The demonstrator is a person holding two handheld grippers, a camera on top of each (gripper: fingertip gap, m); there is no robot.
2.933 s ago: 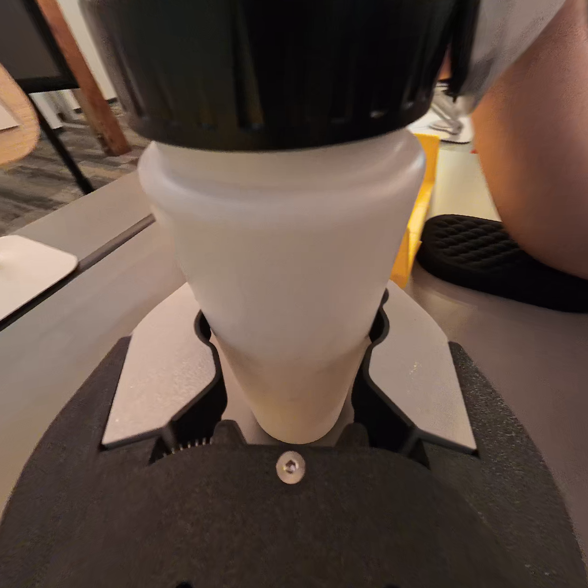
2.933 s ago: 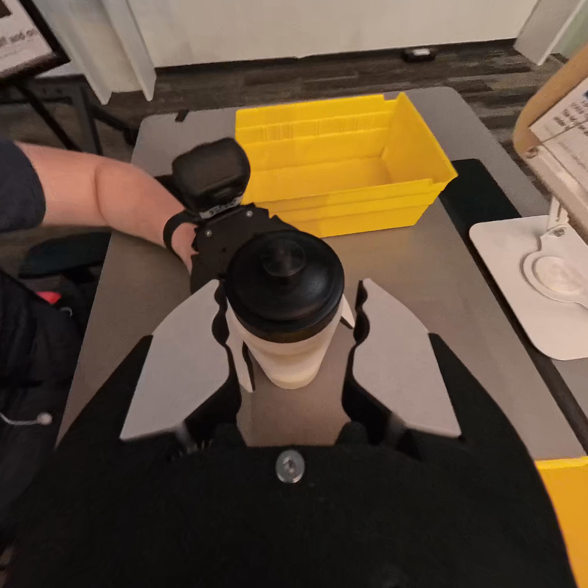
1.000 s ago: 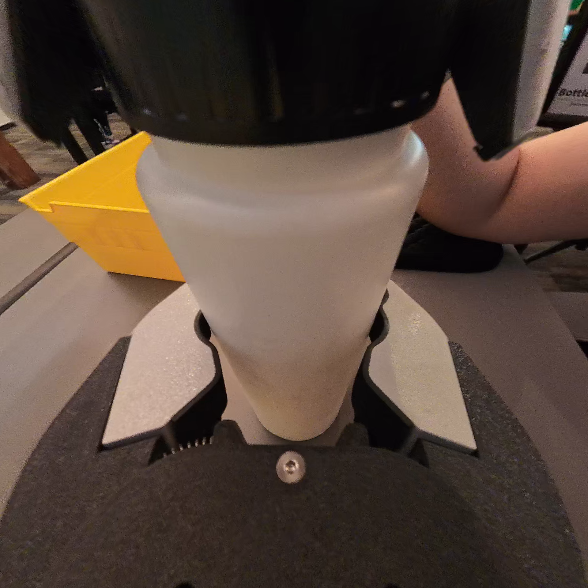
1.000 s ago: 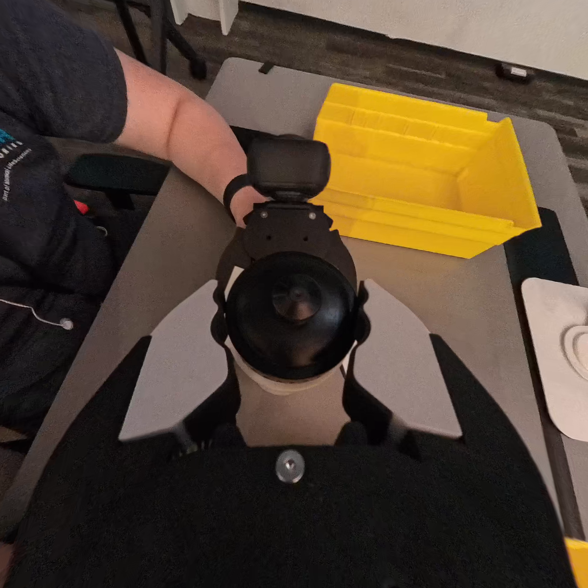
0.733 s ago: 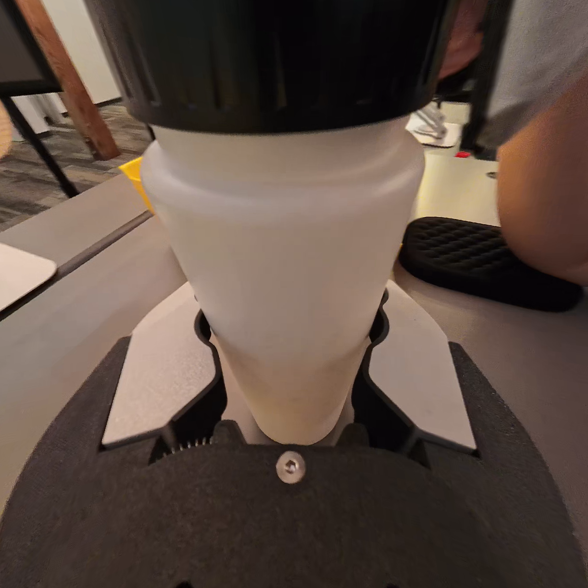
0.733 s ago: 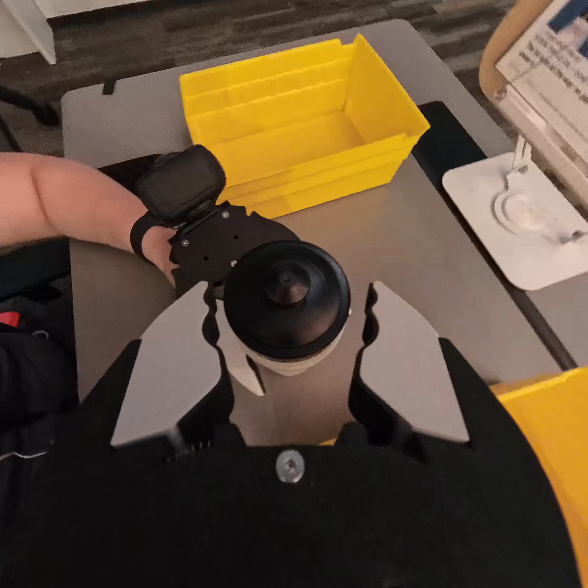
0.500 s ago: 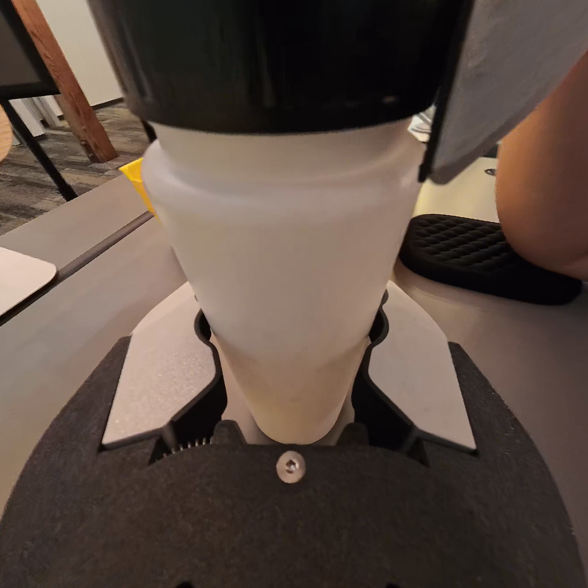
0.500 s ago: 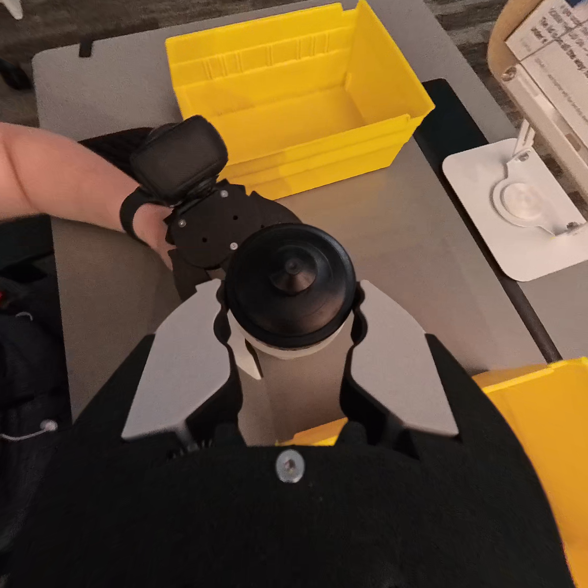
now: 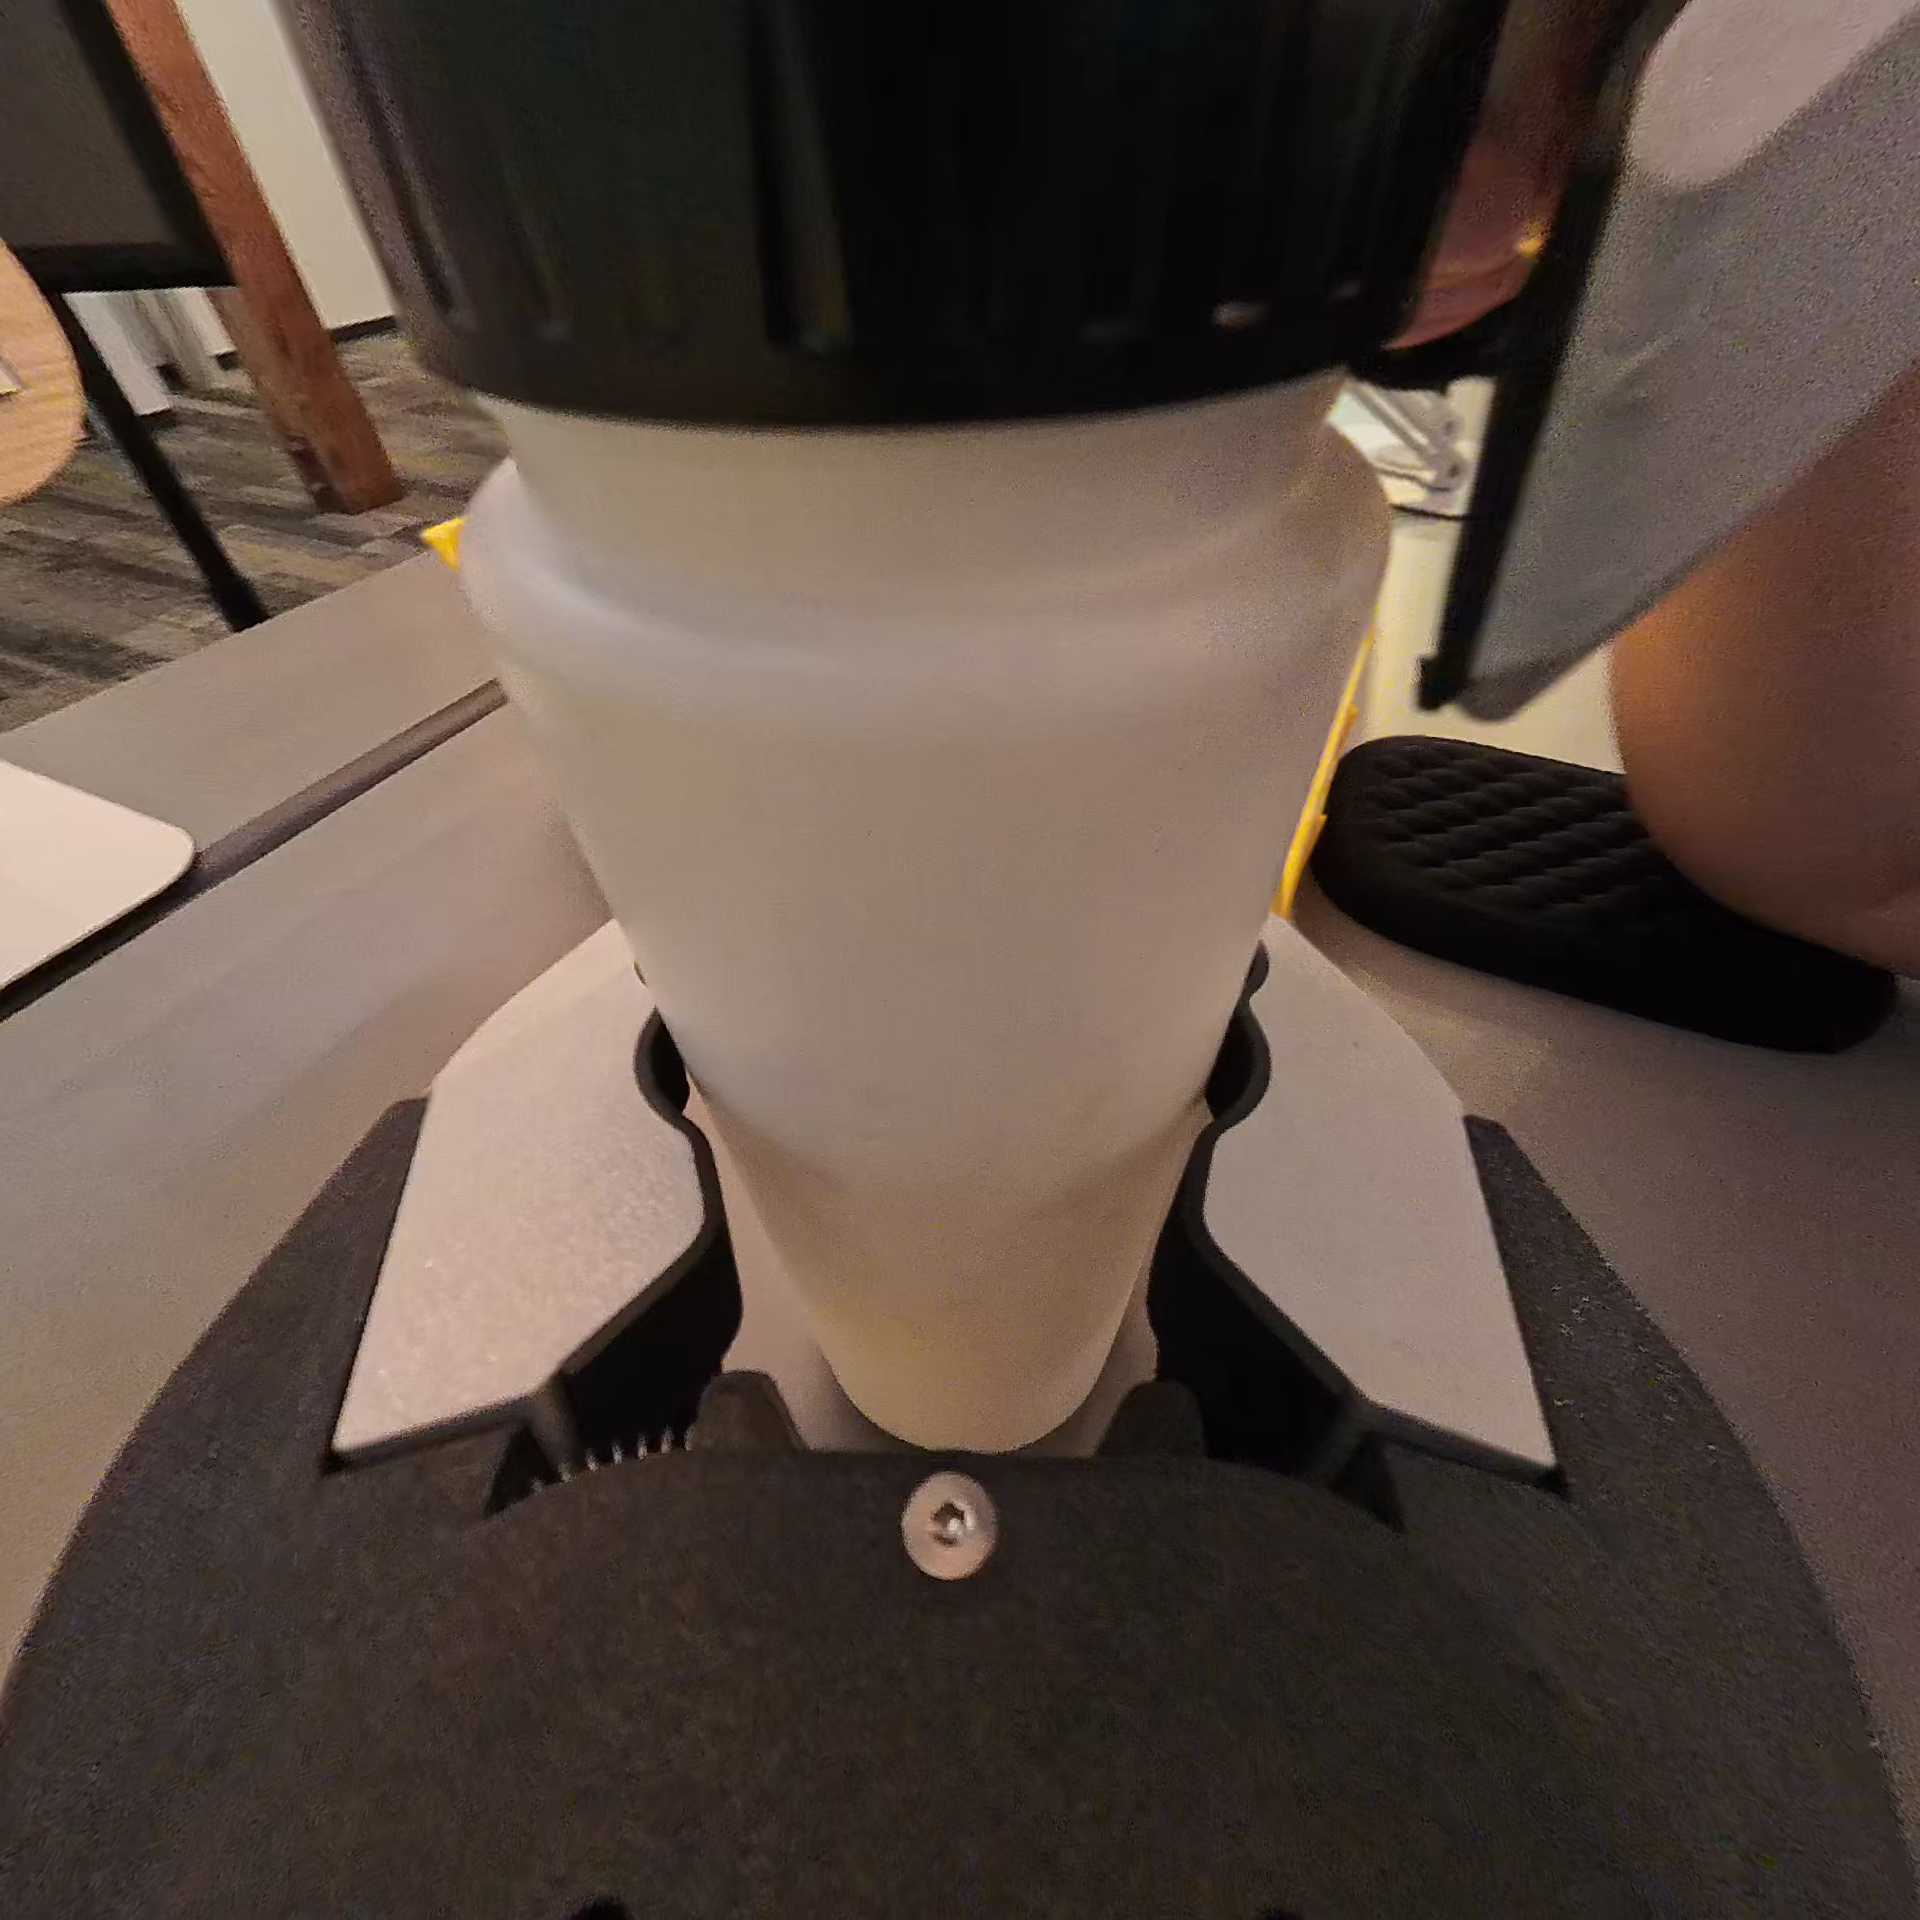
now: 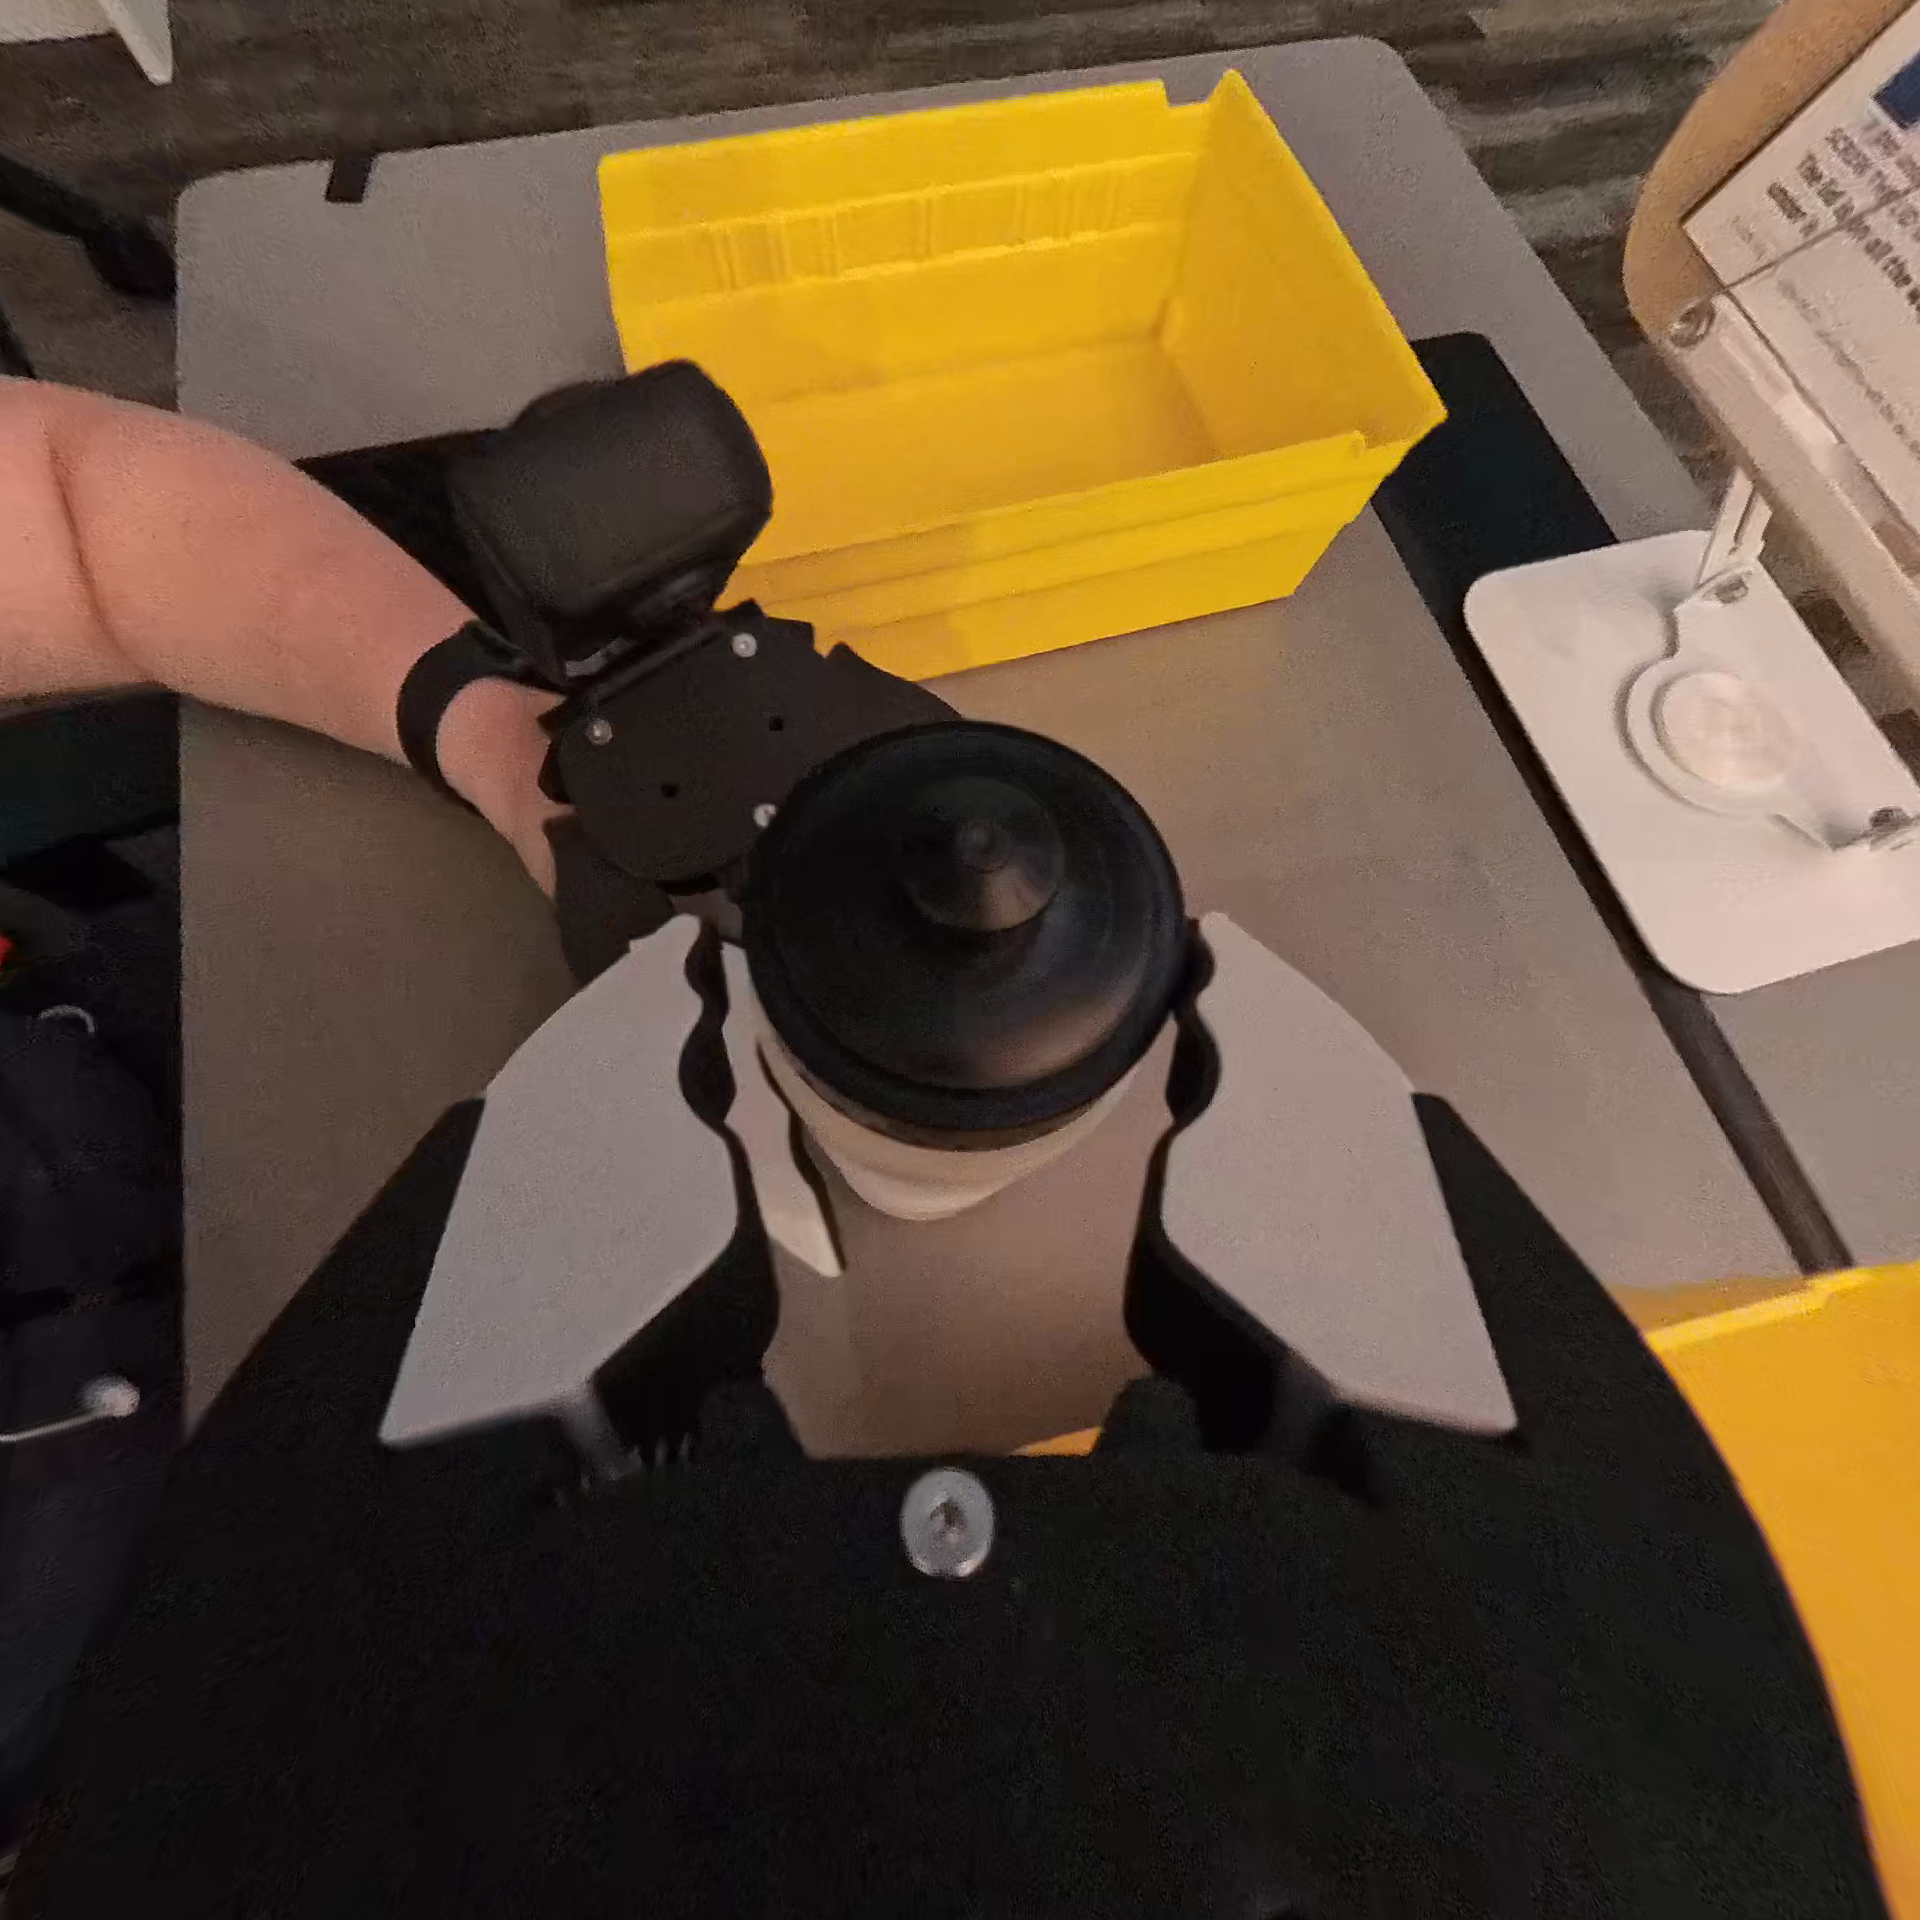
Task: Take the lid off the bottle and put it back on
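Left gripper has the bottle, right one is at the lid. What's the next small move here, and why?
Probably a twist of the right gripper to turn the lid. Its fingers flank the black lid, apparently touching its rim, the lid sits on the white bottle, and the left gripper is clamped on the bottle's body to brace it.
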